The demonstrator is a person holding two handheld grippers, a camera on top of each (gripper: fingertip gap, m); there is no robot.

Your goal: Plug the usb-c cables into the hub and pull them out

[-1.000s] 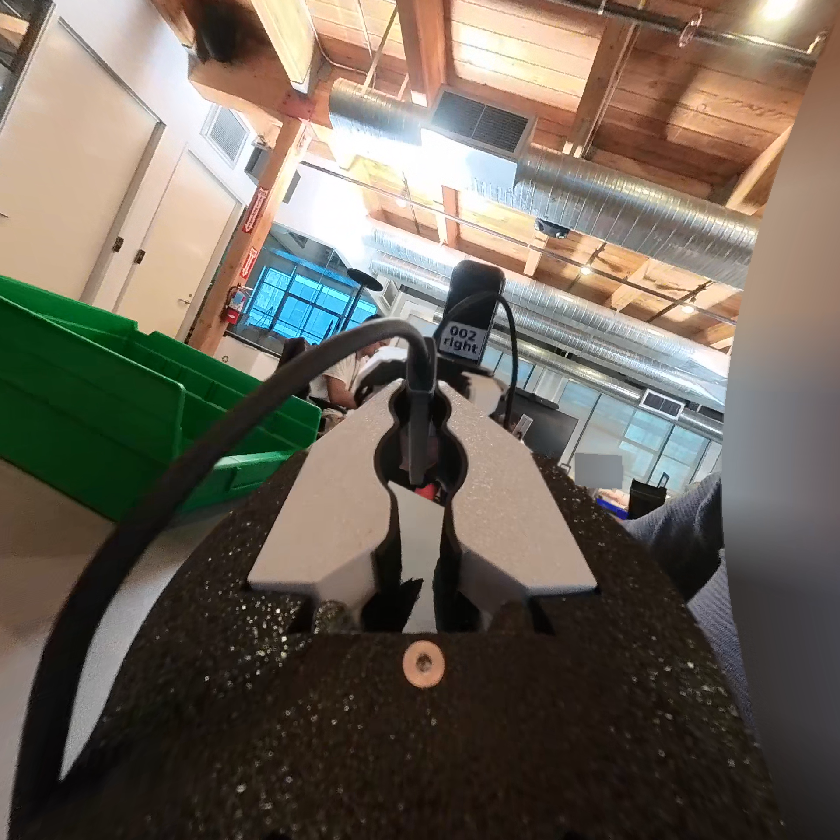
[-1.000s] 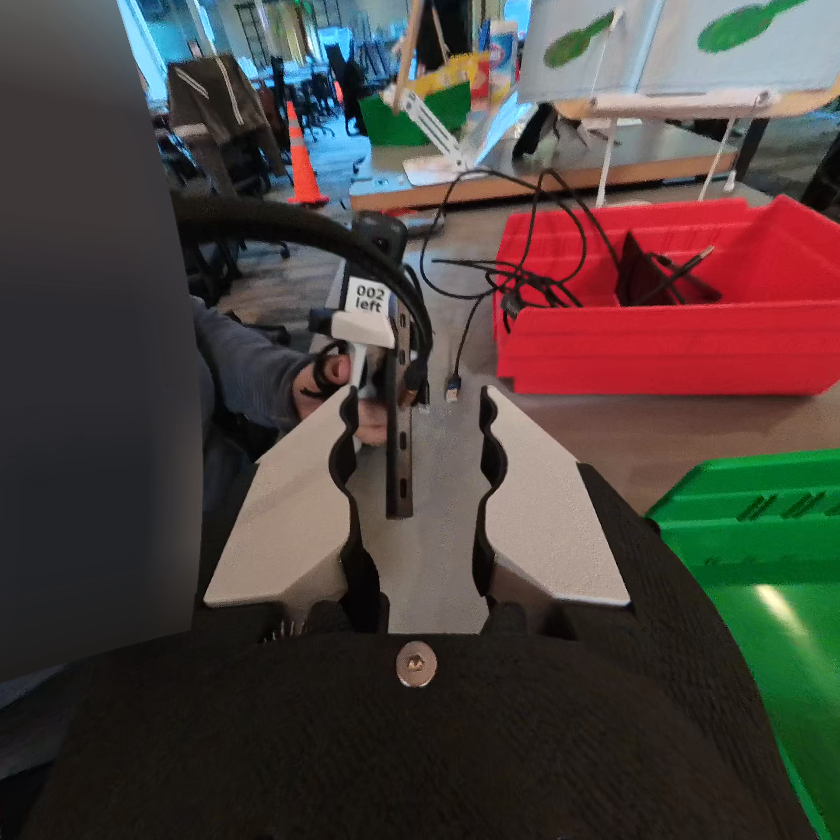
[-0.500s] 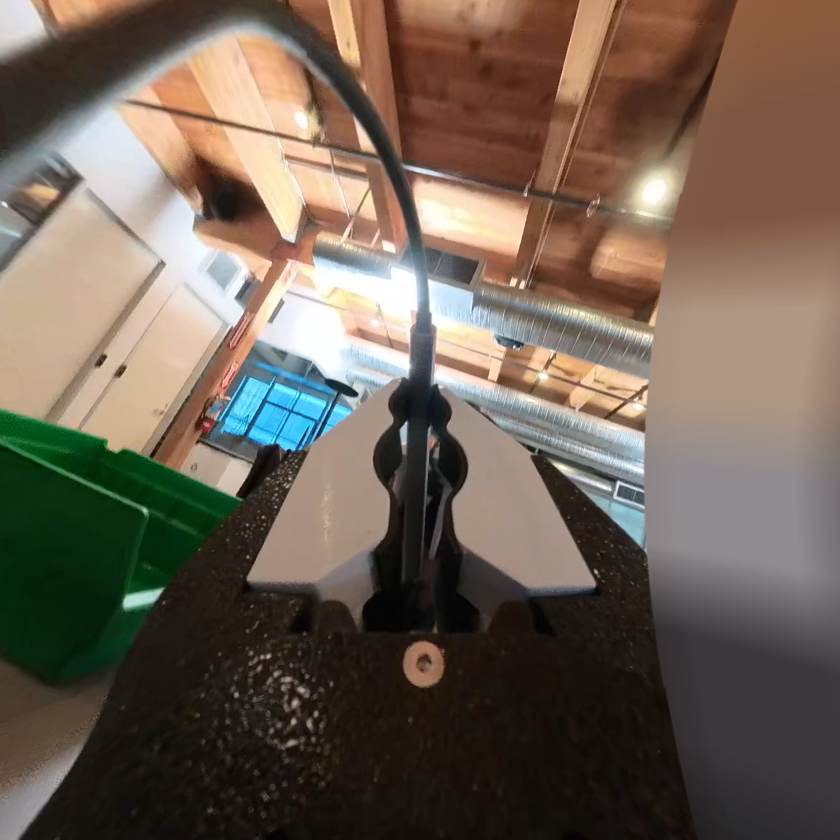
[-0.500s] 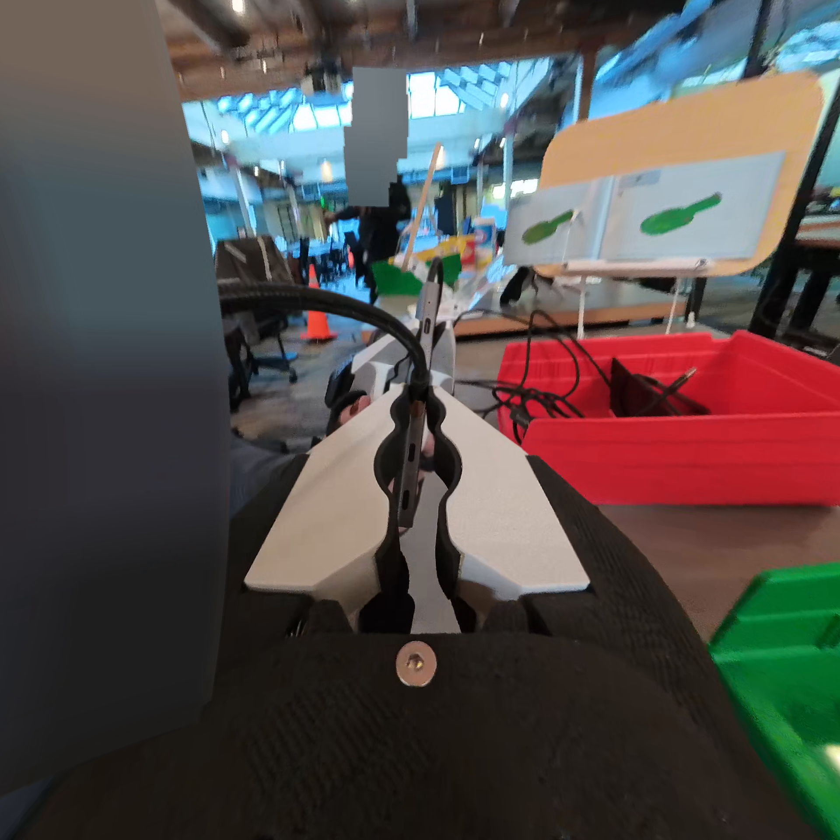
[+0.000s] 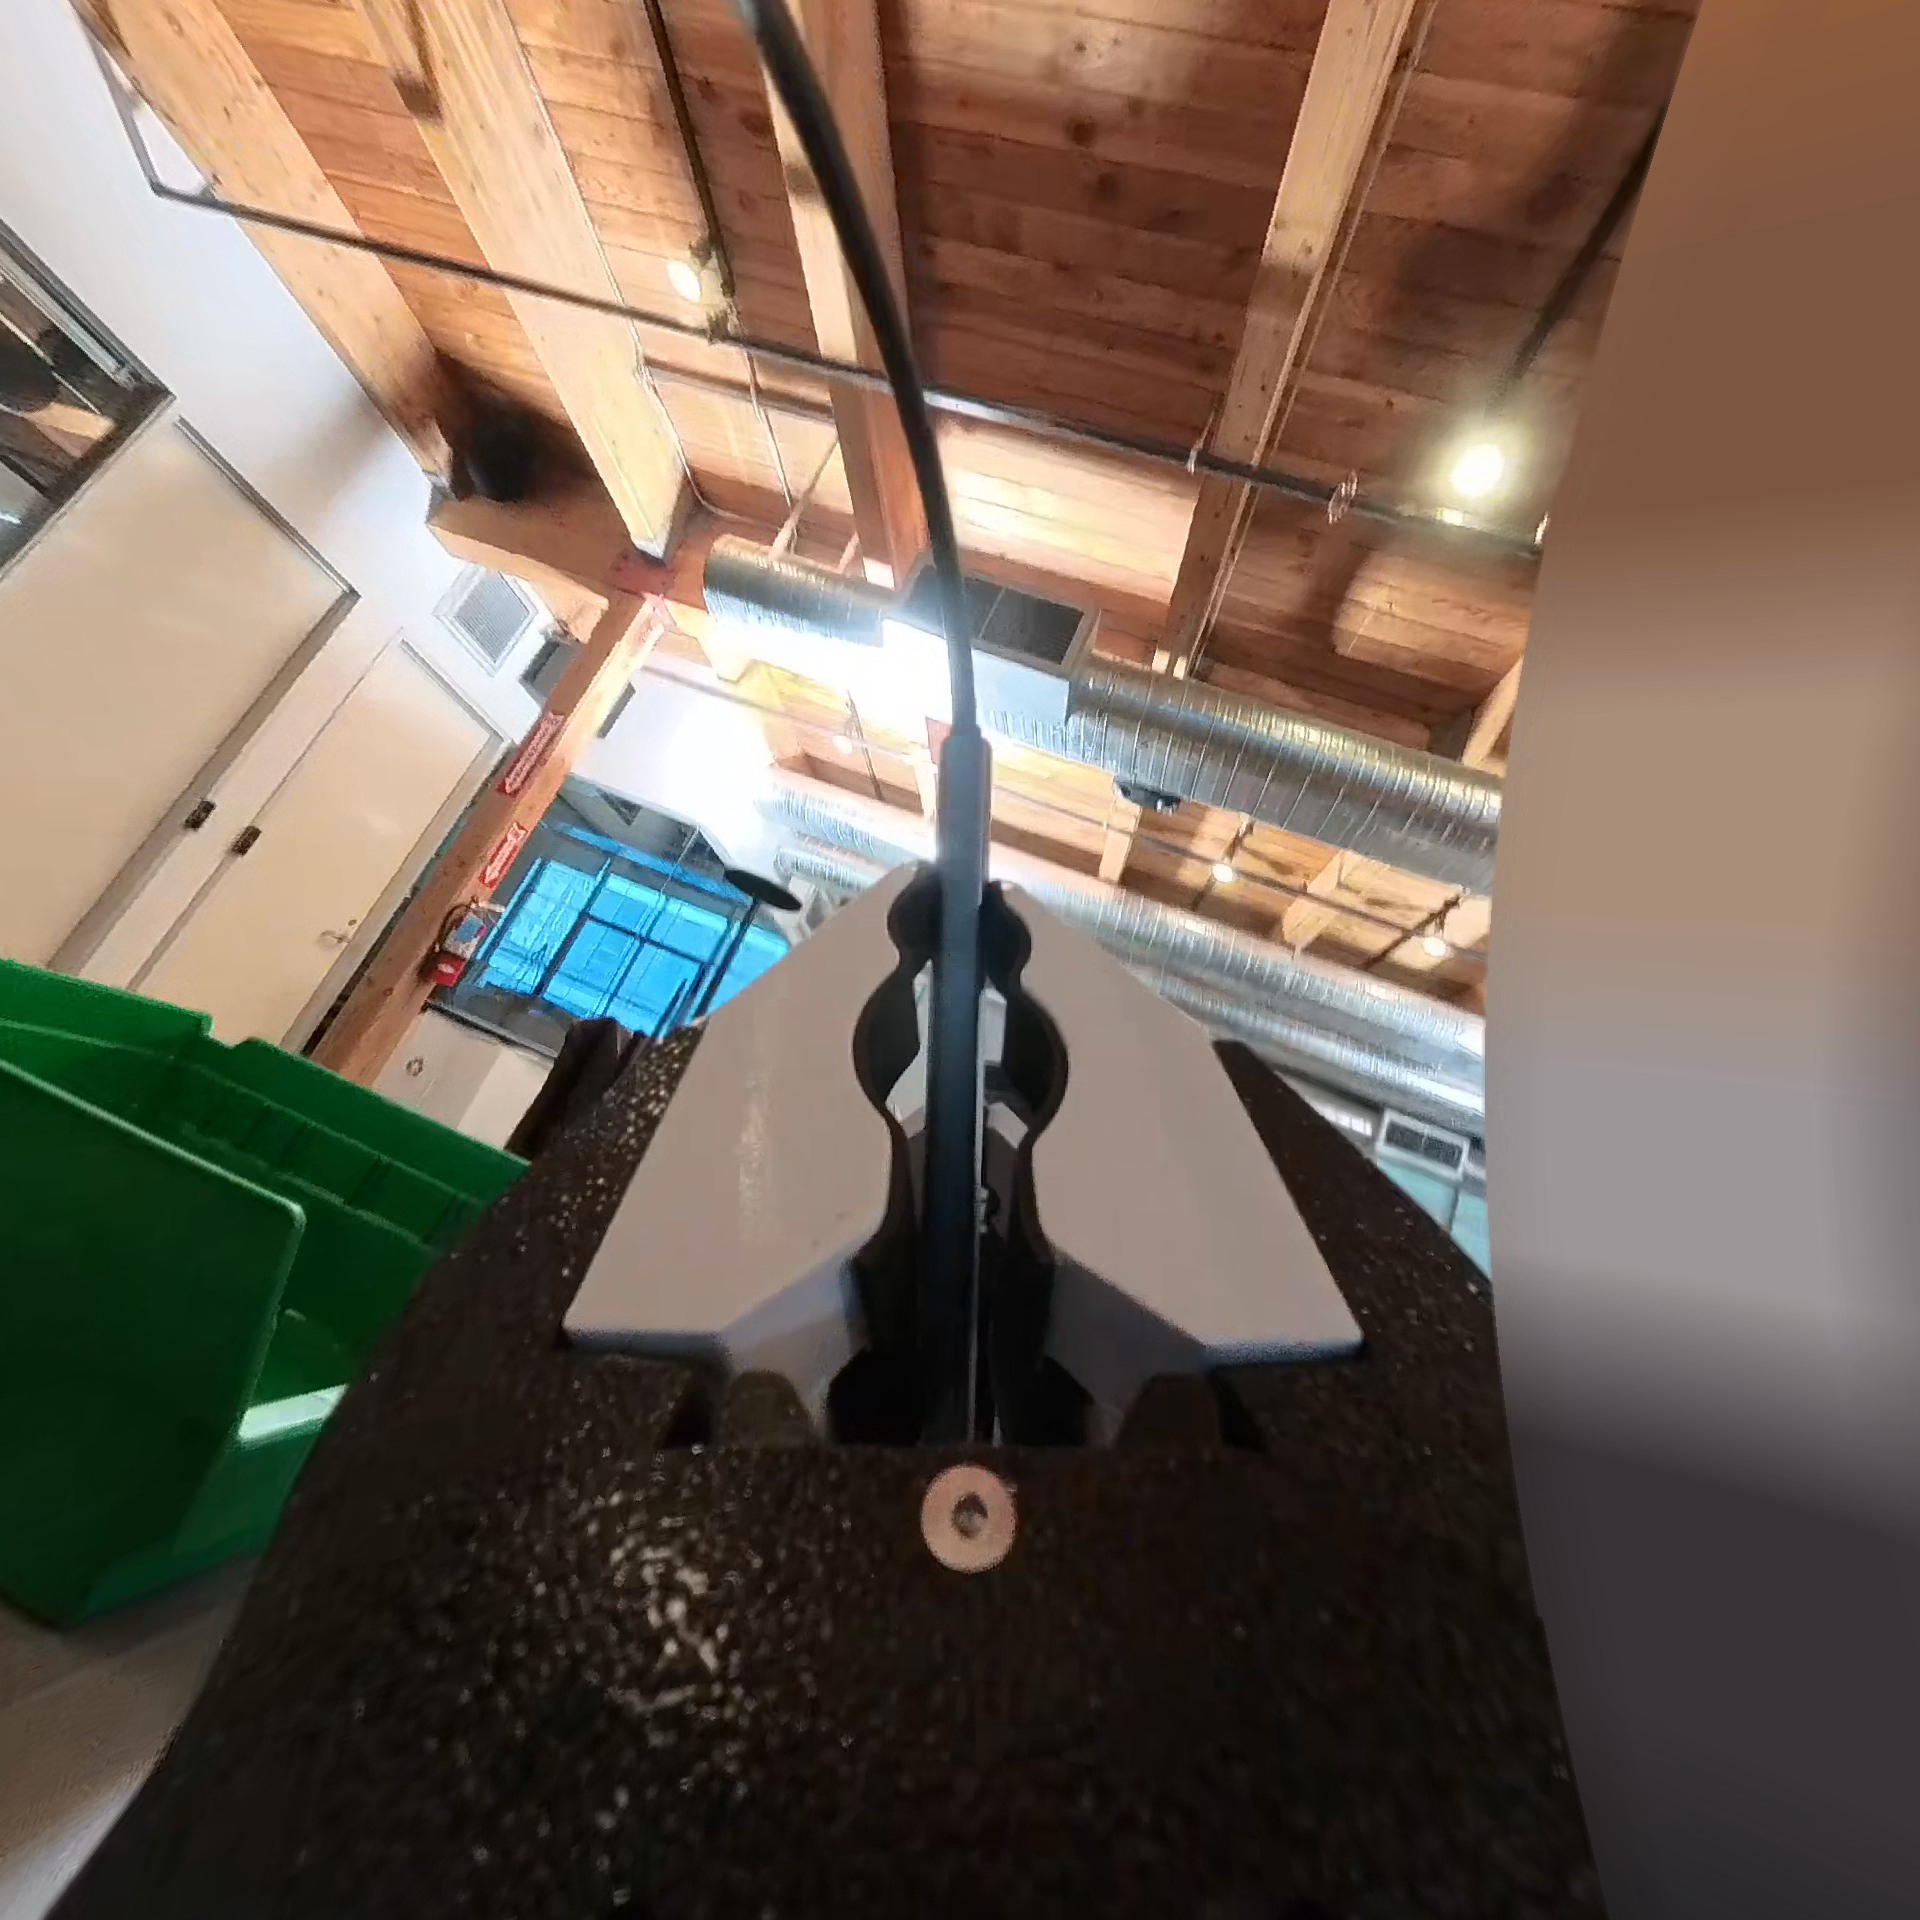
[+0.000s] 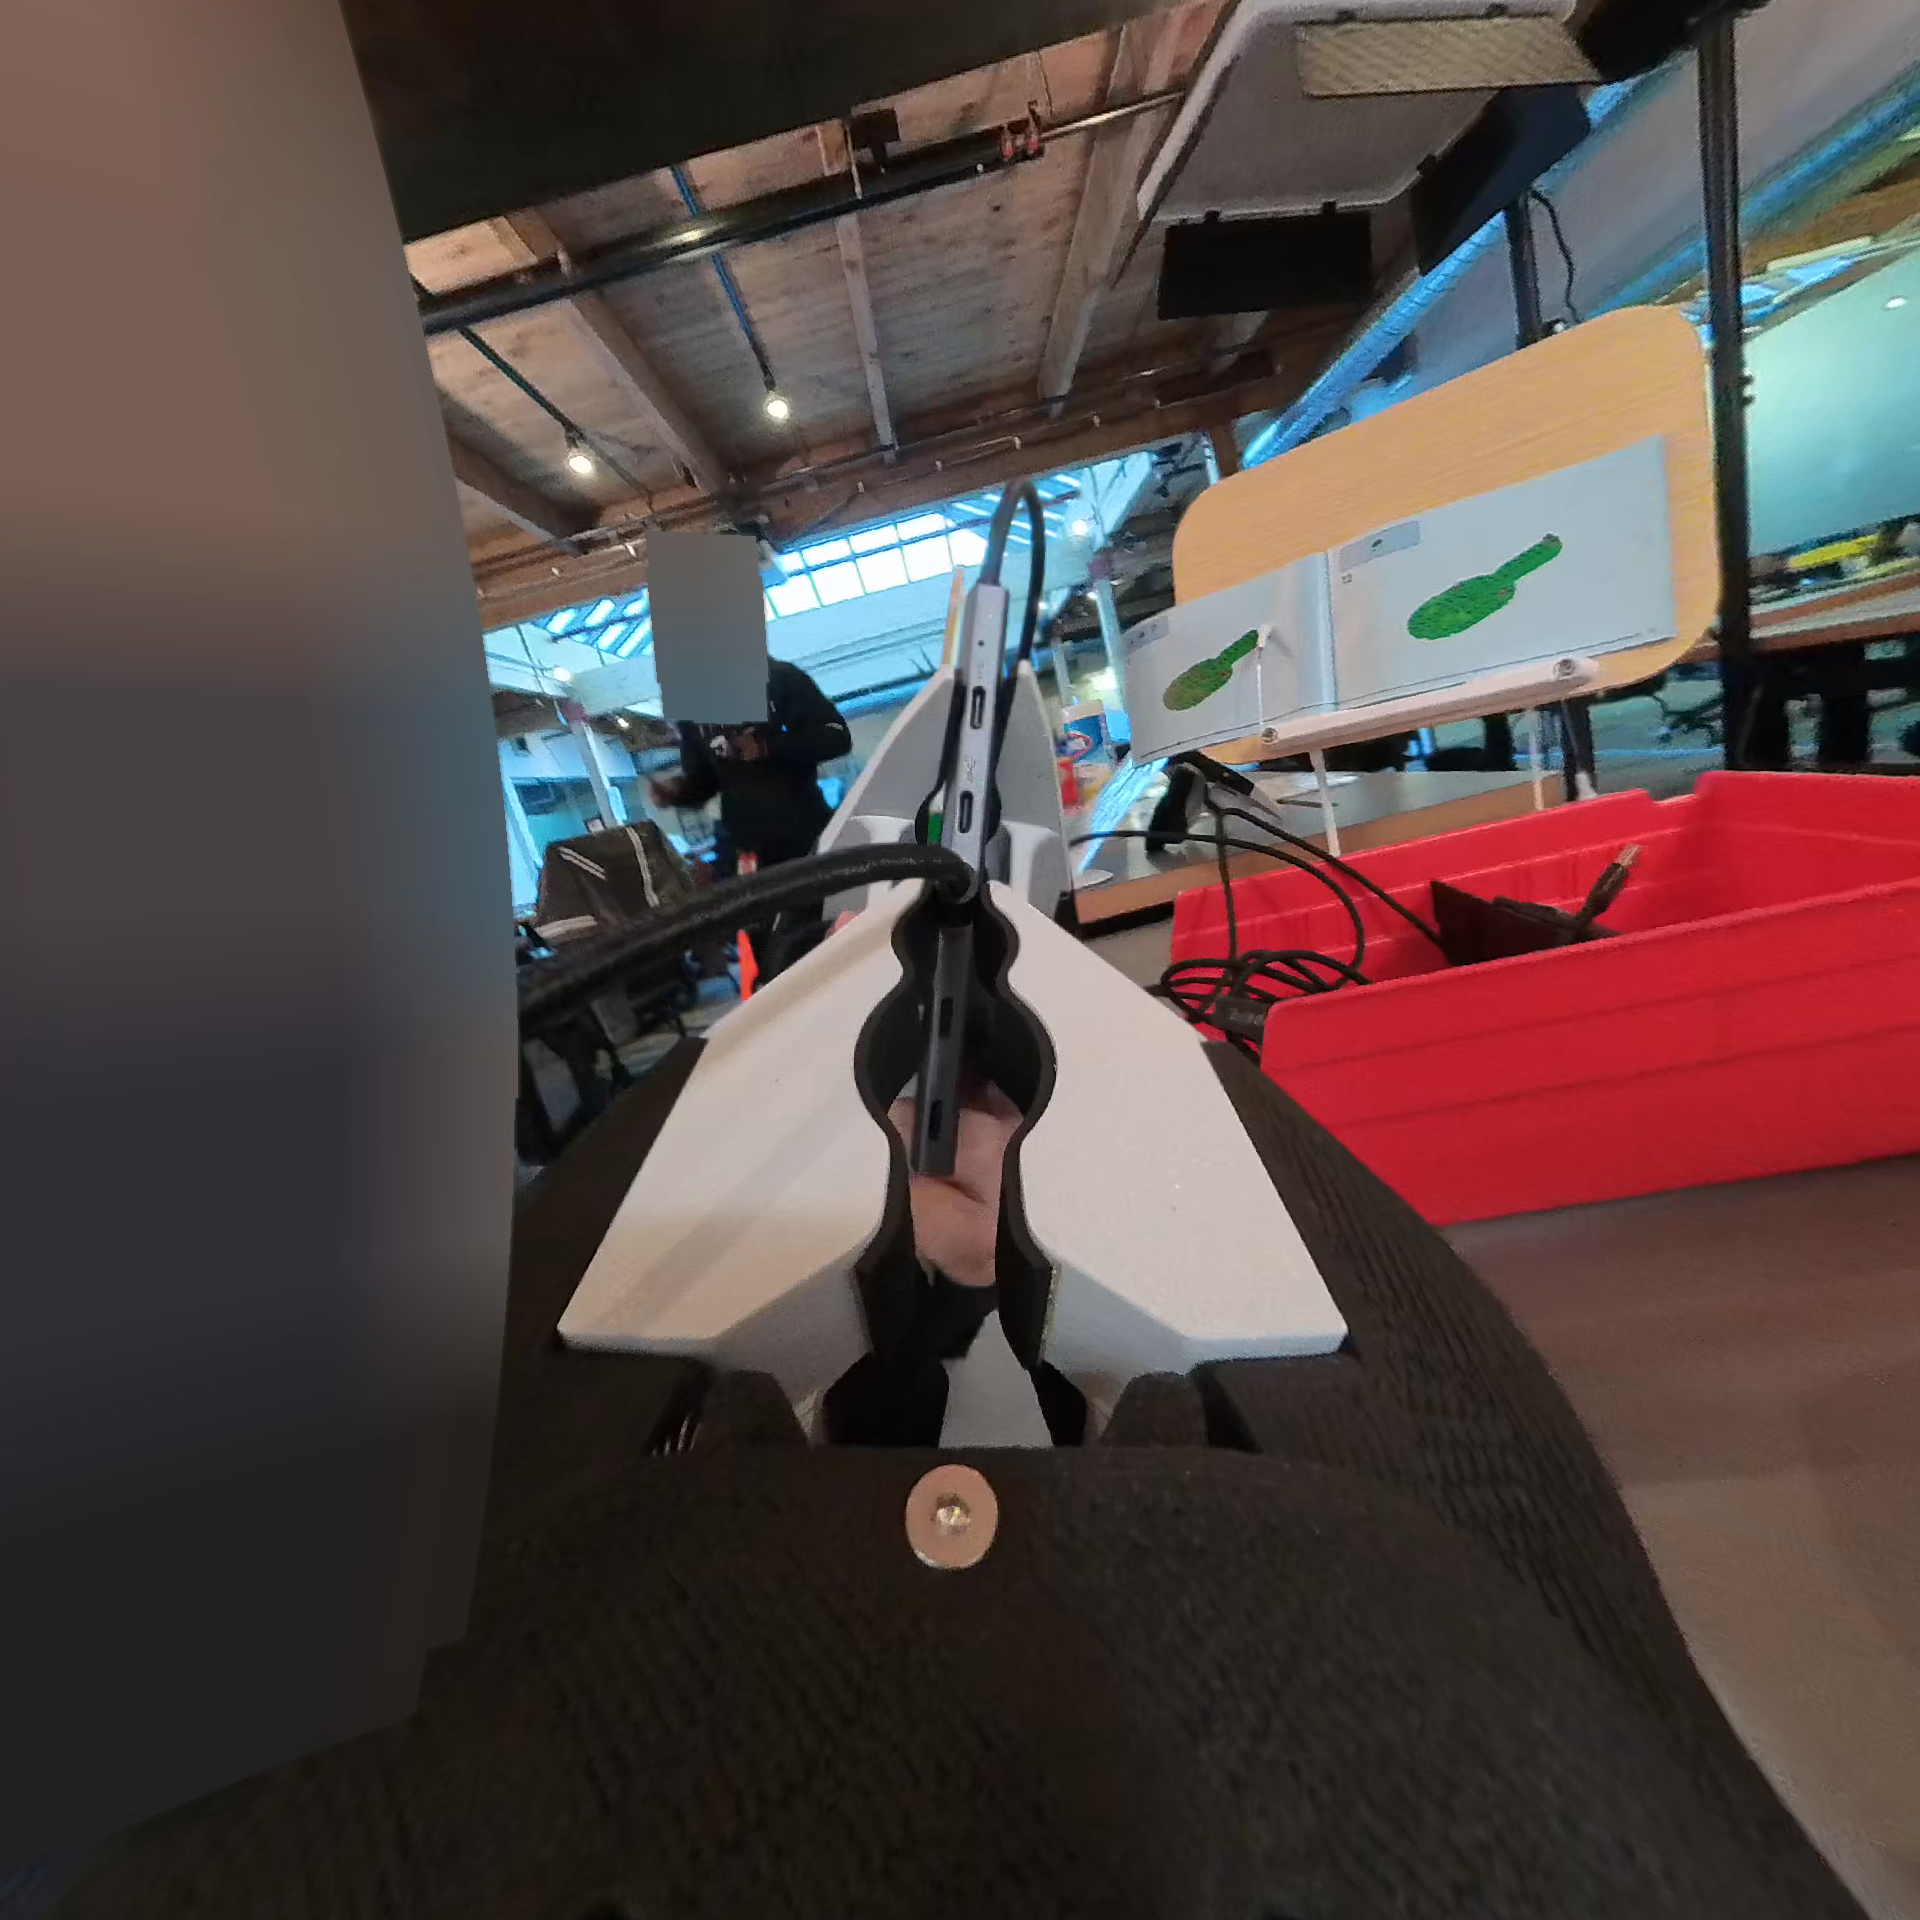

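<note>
Hub sat mid-frame in right wrist view, pinched upright by left claw. Right claw pressed on braided cable at hub's edge. Plug seating unclear; prob. mid-cycle. More cables waited by red bin, right.

The hub stands upright between the right gripper in front and the left gripper behind — a bin to the right, on the table.

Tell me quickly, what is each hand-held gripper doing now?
Left hand-held gripper: closed, holding the hub.
Right hand-held gripper: closed on the black cable at the hub.
</note>
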